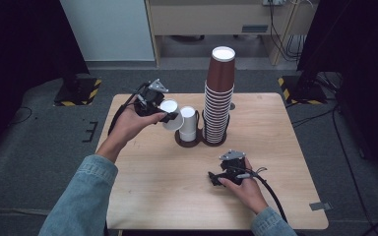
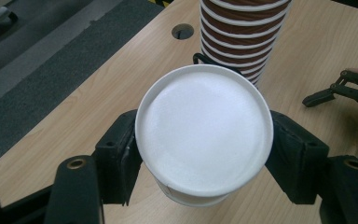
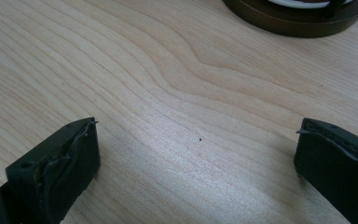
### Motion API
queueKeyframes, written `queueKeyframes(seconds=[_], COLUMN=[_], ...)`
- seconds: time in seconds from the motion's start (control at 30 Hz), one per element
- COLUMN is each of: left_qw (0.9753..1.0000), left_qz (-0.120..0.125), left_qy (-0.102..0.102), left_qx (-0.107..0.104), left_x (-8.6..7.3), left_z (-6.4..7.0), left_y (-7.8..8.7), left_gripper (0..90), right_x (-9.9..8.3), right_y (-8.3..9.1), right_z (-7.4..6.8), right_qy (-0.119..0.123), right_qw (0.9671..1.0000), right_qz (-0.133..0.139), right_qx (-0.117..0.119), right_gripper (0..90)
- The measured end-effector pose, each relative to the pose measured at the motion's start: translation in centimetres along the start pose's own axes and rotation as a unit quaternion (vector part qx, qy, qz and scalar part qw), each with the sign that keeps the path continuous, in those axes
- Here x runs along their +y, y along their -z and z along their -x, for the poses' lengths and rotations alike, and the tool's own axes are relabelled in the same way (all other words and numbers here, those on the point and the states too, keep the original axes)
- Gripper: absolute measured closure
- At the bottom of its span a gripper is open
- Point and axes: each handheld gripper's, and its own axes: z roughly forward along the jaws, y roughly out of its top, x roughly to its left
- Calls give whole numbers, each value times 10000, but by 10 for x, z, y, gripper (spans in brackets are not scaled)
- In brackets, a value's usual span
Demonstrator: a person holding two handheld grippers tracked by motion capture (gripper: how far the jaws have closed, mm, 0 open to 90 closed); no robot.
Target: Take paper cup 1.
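Note:
My left gripper (image 1: 170, 117) is shut on a white paper cup (image 1: 172, 115), held tilted above the table just left of the cup holder. In the left gripper view the cup (image 2: 204, 135) shows its white base, pinched between both jaws. A second white cup (image 1: 188, 123) stands upside down on the dark holder (image 1: 185, 141). Beside it rises a tall stack of brown cups (image 1: 218, 93), whose lower part is the striped stack (image 2: 242, 32). My right gripper (image 1: 213, 178) rests low on the table near the front, open, with bare wood between its jaws (image 3: 196, 154).
The wooden table (image 1: 152, 187) has bare room at the front left and at the right. A cable hole (image 2: 182, 31) lies in the tabletop near the brown stack. The holder's dark rim (image 3: 298, 21) lies ahead of my right gripper. Grey carpet surrounds the table.

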Motion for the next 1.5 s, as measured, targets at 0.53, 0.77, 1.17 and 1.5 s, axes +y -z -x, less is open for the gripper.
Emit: queueKeyframes(seconds=[0.53, 0.77, 1.17, 1.5], left_qw=[10000, 10000, 9999, 9999], left_qz=[-5, -24, -53, -68], left_qy=[75, 44, -17, 17], left_qx=[-30, -47, -84, -147], left_x=[-19, -25, -35, -47], left_z=[1, 3, 7, 11], left_y=[6, 9, 16, 15], left_gripper=[323, 323, 323, 323], right_x=[0, 0, 0, 0], right_y=[0, 0, 0, 0], right_z=[0, 0, 0, -1], right_qy=[-4, 8, 18, 14], right_qw=[10000, 10000, 10000, 10000], right_qz=[-6, -9, -16, -1], right_qx=[3, 2, 3, -6], right_gripper=[3, 4, 3, 3])
